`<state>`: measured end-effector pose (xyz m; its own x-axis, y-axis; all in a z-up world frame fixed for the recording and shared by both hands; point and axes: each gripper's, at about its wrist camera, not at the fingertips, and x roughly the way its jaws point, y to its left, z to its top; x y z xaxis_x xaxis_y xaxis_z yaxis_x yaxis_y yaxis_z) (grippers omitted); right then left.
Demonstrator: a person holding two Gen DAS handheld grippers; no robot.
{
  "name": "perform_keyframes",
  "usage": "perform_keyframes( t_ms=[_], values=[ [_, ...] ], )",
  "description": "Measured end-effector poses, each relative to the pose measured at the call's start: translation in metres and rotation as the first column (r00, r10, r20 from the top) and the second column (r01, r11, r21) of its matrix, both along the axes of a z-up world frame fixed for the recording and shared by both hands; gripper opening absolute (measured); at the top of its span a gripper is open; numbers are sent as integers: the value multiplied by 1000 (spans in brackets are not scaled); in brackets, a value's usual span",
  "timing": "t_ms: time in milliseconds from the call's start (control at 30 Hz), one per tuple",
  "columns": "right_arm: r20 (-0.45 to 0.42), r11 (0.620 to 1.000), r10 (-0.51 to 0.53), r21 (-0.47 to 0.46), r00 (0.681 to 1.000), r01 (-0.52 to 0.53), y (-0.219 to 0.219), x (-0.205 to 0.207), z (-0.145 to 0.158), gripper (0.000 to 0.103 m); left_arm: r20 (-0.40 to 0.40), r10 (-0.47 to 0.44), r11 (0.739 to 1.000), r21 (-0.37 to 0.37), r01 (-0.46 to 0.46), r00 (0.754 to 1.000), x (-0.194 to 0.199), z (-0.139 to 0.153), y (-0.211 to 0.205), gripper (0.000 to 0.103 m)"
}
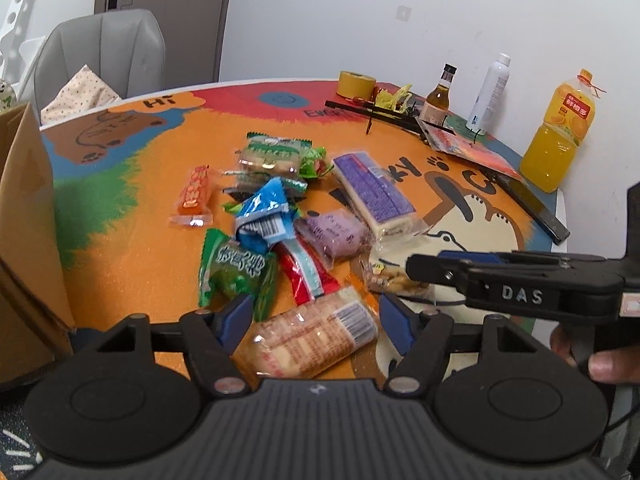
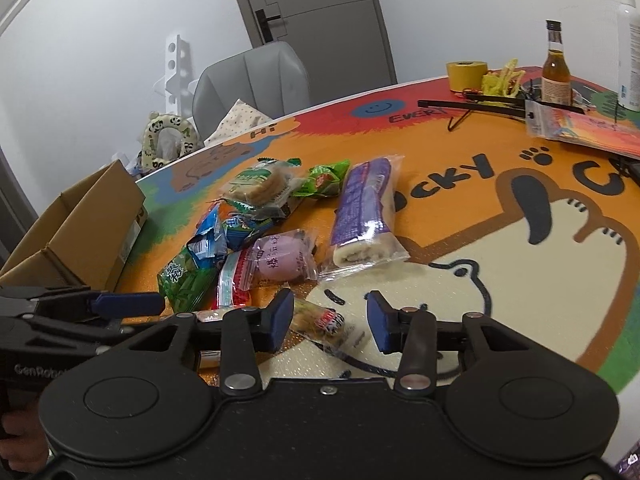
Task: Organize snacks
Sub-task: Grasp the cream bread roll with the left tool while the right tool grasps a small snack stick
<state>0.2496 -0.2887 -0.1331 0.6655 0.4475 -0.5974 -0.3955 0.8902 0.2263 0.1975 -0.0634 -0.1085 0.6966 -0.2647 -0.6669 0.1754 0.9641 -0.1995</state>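
Holding a tool in each hand, you have both spread wide with nothing between the blue pads. Your left tool (image 1: 316,318) hangs over a clear, crinkly pack of pale biscuits (image 1: 316,336), which lies flat on the bench (image 1: 132,232) just in front of the pile. Your right tool (image 2: 331,322) hangs over a small clear pack of brown snacks (image 2: 320,322), on the cream part of the bench's painted animal.

Take the long purple cake roll (image 2: 366,216) as your mark. It is a soft log in shiny plastic, lying flat. Just left of it sits a round purple bun (image 2: 278,258) in a see-through wrap. Further left is the heap: a puffy green bag (image 1: 236,276), a folded blue bag (image 1: 262,212) on top, and a red and white strip pack (image 1: 306,276). Behind the heap lies a clear pack of round cakes (image 1: 272,156) with a small green sweet pack (image 1: 316,162) beside it. A thin orange bar (image 1: 194,196) lies alone, well left of the roll. The brown cardboard box (image 2: 76,232) stands open, far left of the roll.
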Motion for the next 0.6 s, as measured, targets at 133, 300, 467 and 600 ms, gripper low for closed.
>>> perform_keyframes(
  t_ms=[133, 300, 467, 600],
  values=[
    [3, 999, 25, -25, 1000, -25, 7, 1, -4, 42, -7, -7, 1000, 9, 7, 1000, -6, -3, 1, 69],
    [-1, 998, 23, -50, 1000, -23, 9, -5, -11, 42, -22, -11, 1000, 24, 12, 1000, -16, -7, 0, 69],
    [7, 997, 30, -72, 1000, -30, 13, -16, -12, 28, -38, 7, 999, 39, -6, 999, -24, -12, -3, 67],
    [6, 997, 32, -77, 999, -32, 13, -27, -12, 28, -31, 15, 998, 68, -13, 999, -33, -15, -5, 51]
  ],
)
